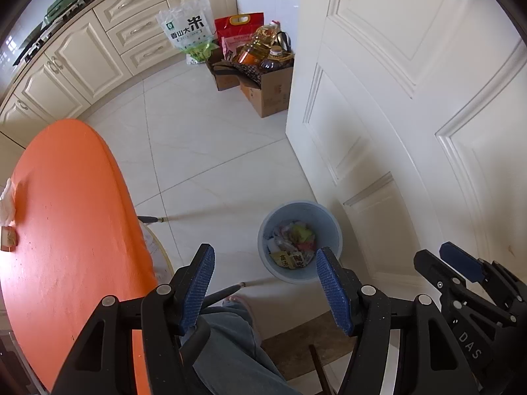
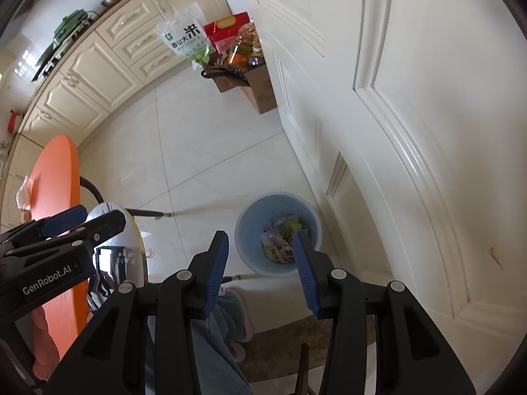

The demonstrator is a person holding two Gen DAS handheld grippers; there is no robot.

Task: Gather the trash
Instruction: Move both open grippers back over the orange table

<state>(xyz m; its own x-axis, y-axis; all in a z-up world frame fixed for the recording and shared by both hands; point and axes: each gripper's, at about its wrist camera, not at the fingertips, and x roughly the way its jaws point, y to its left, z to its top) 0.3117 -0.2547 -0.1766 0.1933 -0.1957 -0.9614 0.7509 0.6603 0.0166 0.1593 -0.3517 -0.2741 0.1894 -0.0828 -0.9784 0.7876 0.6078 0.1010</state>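
Holding both grippers apart and empty, left gripper and right gripper, I look down at the trash-filled blue bin on the floor beside the door.

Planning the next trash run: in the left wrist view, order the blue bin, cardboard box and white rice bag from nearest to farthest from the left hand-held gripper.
1. Round blue plastic bin, just ahead, right.
2. Brown cardboard box, by the door.
3. White rice bag, against the cabinets.
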